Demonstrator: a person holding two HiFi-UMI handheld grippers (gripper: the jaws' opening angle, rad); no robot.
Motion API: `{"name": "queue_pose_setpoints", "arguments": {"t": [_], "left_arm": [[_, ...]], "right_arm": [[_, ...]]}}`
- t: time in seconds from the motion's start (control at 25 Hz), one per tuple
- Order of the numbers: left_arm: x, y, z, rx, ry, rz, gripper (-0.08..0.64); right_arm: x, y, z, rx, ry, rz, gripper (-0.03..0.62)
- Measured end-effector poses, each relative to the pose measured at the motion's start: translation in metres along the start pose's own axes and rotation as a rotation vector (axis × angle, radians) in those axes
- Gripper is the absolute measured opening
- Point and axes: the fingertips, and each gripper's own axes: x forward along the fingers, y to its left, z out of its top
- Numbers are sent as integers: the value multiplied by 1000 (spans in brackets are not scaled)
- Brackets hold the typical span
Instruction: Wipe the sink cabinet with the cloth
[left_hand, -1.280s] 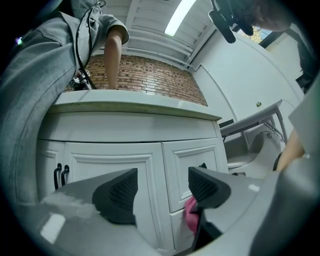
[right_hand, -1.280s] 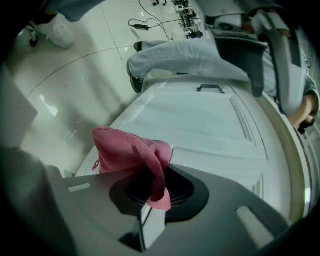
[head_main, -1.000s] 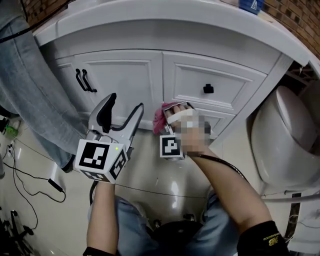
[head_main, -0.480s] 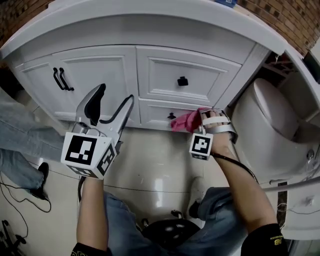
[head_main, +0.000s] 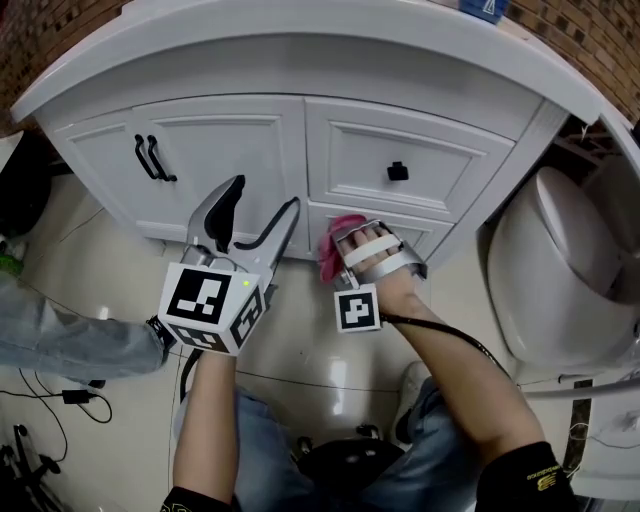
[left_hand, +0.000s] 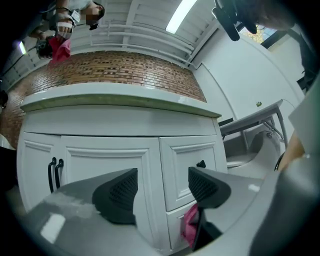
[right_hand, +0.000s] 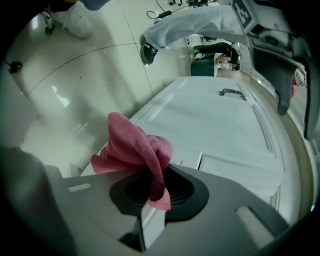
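The white sink cabinet (head_main: 250, 150) has two doors on the left and drawers on the right. My right gripper (head_main: 345, 232) is shut on a pink cloth (head_main: 333, 247) and holds it against the left end of the lower drawer front. In the right gripper view the cloth (right_hand: 134, 148) bunches out from between the shut jaws, against the white cabinet panel (right_hand: 225, 125). My left gripper (head_main: 262, 197) hovers open and empty in front of the cabinet doors, just left of the cloth. Its view faces the cabinet (left_hand: 100, 160), with the cloth (left_hand: 190, 225) at lower right.
A white toilet (head_main: 560, 270) stands close to the cabinet's right side. The doors carry black handles (head_main: 150, 158) and the upper drawer a black knob (head_main: 398, 171). A person's jeans-clad leg (head_main: 60, 340) lies on the glossy floor at left, with cables (head_main: 70, 397) near it.
The right gripper swept the cloth right along the lower drawer, then back to its left end. The left gripper stayed open before the doors. The leg at left shifted.
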Motion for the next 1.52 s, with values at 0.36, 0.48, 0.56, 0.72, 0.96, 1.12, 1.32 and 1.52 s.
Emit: {"name": "queue_pose_setpoints", "arguments": {"t": [0.36,0.48,0.56,0.72,0.96,1.12,1.32,1.52], "left_arm": [[-11,17,-7,22,29,11,319],[-11,16,-6,22,24,-2,319],[-9,12,-5,17,18,-12,319],[-2,-5,3,15,-6,-38,319],[1,-8,3,20,-3,-37,319],[-1,4,1,11,2,-15,319],[-4,11,-1,-15,-15,17,319],[-8,17,-5,5,14,25,319]], "right_arm": [[15,11,-38,-253,241,193,51],[-5,23,-89,-222,313,205,51],[-22,34,-116,-164,323,201,51],[-49,46,-175,-123,411,169,51],[-63,61,-178,-121,437,219,51],[-34,14,-74,-11,159,3,52],[13,44,18,-255,23,134,51],[38,83,13,-542,146,327,51]]}}
